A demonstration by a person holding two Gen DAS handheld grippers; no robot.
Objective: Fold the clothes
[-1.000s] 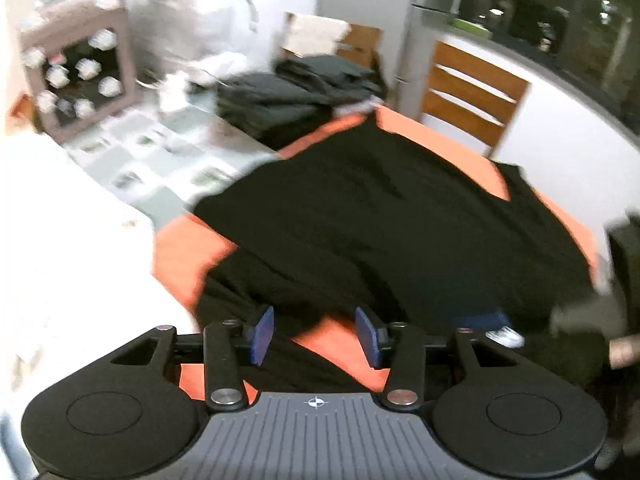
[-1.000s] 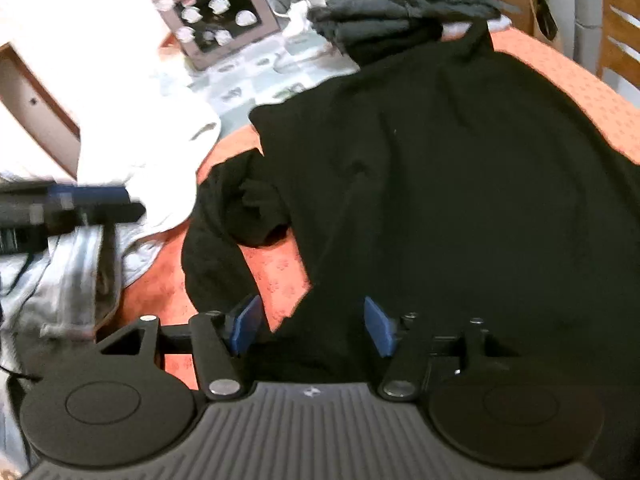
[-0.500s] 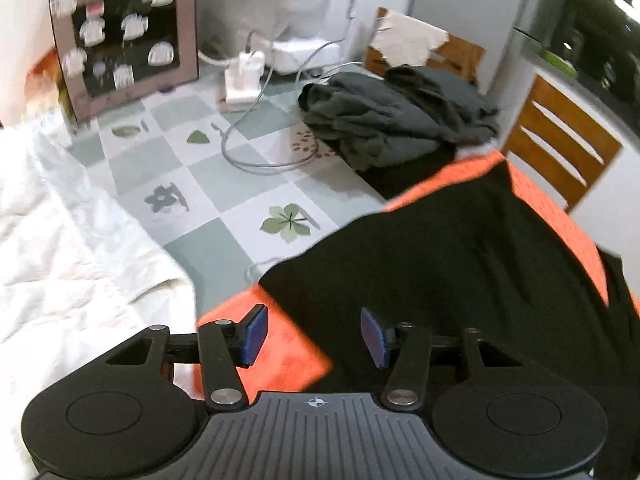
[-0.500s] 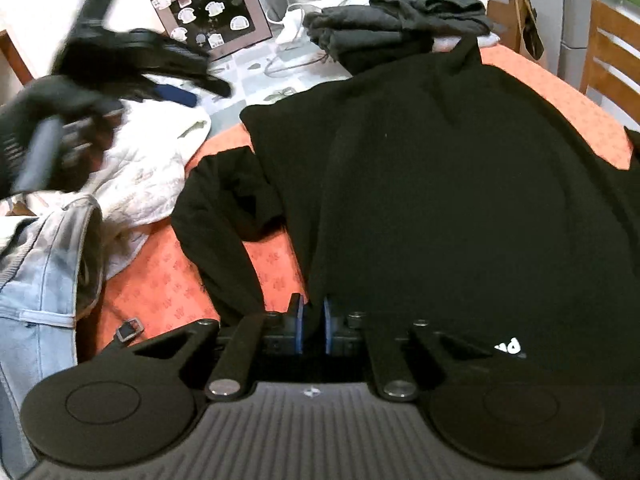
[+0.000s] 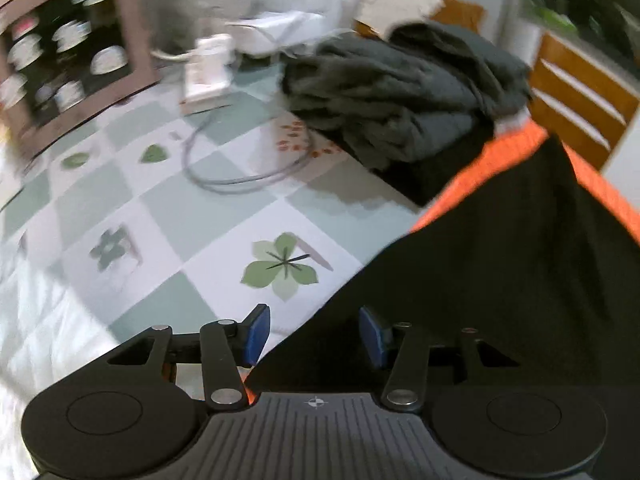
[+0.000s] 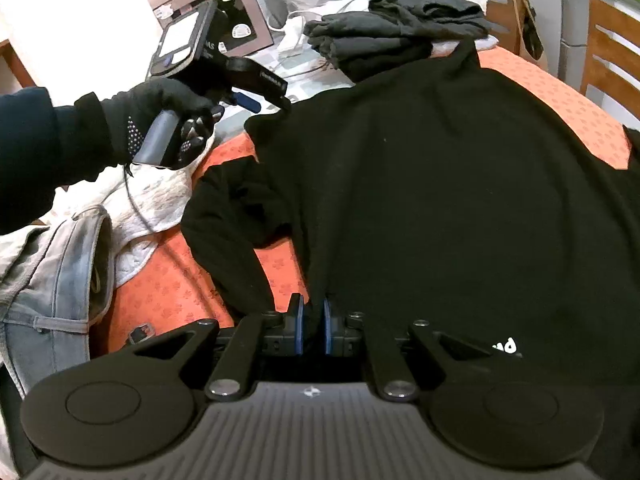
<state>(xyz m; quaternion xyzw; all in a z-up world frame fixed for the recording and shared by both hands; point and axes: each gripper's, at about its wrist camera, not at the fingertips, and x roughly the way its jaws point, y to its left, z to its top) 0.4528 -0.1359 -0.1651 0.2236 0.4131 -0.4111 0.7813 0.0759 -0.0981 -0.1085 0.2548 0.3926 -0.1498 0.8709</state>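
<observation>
I have the black top [image 6: 440,200] spread flat over the orange cloth [image 6: 168,304] on the tabletop, its neck end toward the far side and a small white logo [image 6: 507,346] showing near my right gripper [image 6: 311,330]. On that gripper the fingers are closed on a fold of the top's near hem, the blue pads [image 6: 298,330] pinching dark fabric between them. One sleeve [image 6: 232,240] lies crumpled to the left of the body, partly on the orange cloth. My left gripper [image 5: 314,334] sits at the top's far left corner: from its own view the fingers stand about half apart, the edge of the black fabric runs between them, and the pads [image 5: 256,334] are not pressing on it. From the right view I see my gloved left hand [image 6: 160,128] holding that gripper's handle above the corner. Beyond the top a pile of dark grey clothes [image 5: 400,92] rests on the checked leaf-print cover [image 5: 200,220], with a white cable [image 5: 240,172] looped beside it and a brown box [image 5: 68,60] further back. Jeans [image 6: 52,280] and a white quilted cloth [image 6: 152,200] lie at the left edge
</observation>
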